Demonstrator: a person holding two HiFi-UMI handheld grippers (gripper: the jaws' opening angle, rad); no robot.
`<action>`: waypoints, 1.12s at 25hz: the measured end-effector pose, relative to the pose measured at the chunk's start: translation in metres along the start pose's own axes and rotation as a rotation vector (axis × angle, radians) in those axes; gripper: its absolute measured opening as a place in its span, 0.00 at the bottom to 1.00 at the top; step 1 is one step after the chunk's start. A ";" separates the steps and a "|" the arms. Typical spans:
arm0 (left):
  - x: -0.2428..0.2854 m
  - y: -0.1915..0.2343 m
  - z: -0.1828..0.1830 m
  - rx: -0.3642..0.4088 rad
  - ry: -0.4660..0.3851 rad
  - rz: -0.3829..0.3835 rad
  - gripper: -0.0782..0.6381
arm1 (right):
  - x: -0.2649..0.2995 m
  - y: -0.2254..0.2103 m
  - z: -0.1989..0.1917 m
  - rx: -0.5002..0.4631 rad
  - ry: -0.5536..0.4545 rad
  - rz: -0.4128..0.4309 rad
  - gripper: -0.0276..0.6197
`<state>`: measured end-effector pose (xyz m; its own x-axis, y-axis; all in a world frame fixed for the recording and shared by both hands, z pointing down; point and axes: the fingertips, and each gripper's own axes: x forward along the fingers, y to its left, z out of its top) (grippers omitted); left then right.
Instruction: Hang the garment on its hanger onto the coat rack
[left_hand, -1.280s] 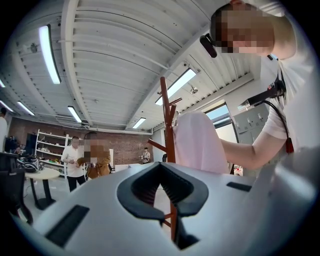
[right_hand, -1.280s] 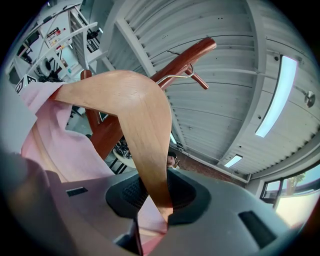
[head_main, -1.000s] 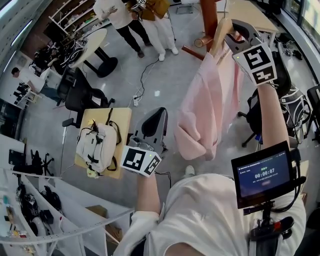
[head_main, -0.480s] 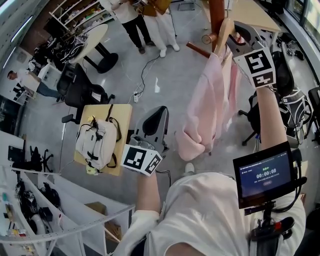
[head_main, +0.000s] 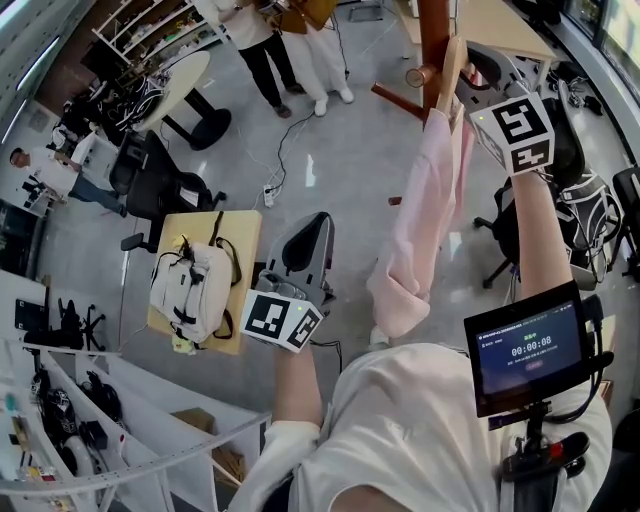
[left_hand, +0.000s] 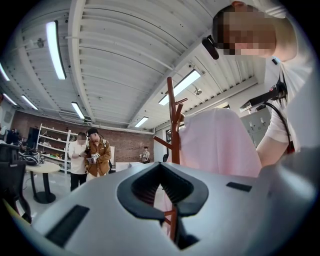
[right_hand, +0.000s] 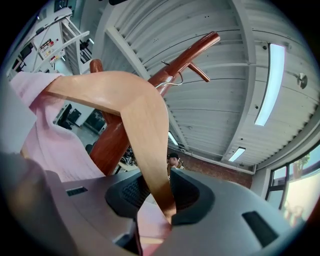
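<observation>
Grey workshop floor fills the steep downward head view, with two people (head_main: 285, 35) standing at the far edge, their upper bodies cut off by the frame. On the left, a white backpack (head_main: 193, 288) lies on a small wooden table (head_main: 245, 235).

At far right, the right gripper (right_hand: 160, 200) is raised, its jaws clamped on one arm of a pale wooden hanger (right_hand: 142, 112). A pink garment (head_main: 420, 220) hangs from the hanger and drops toward the person, its lower end bunched. The hanger sits just beside the red-brown coat rack (head_main: 433, 40), whose top is cut off in the head view. The hanger's metal hook (right_hand: 172, 80) shows thin against the rack's post; whether it rests on a peg cannot be made out.

The left gripper (left_hand: 167, 200) is held low, well apart from the garment. Its jaws are drawn together with nothing between them, and the rack shows only through a narrow slit beyond them.
</observation>
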<state>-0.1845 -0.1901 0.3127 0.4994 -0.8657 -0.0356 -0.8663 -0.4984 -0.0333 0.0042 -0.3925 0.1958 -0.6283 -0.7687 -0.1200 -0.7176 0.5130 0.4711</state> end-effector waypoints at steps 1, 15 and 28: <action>0.001 0.000 -0.001 -0.001 0.002 -0.003 0.12 | -0.001 -0.001 0.000 0.000 0.000 0.001 0.19; 0.015 -0.001 -0.007 -0.020 0.002 -0.047 0.12 | -0.026 -0.005 0.002 -0.059 0.043 0.060 0.31; 0.048 -0.021 -0.009 -0.034 -0.001 -0.175 0.12 | -0.127 0.010 -0.014 0.013 0.053 -0.085 0.31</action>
<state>-0.1426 -0.2215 0.3203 0.6427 -0.7654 -0.0329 -0.7659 -0.6429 -0.0049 0.0809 -0.2957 0.2279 -0.5484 -0.8286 -0.1121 -0.7715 0.4497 0.4501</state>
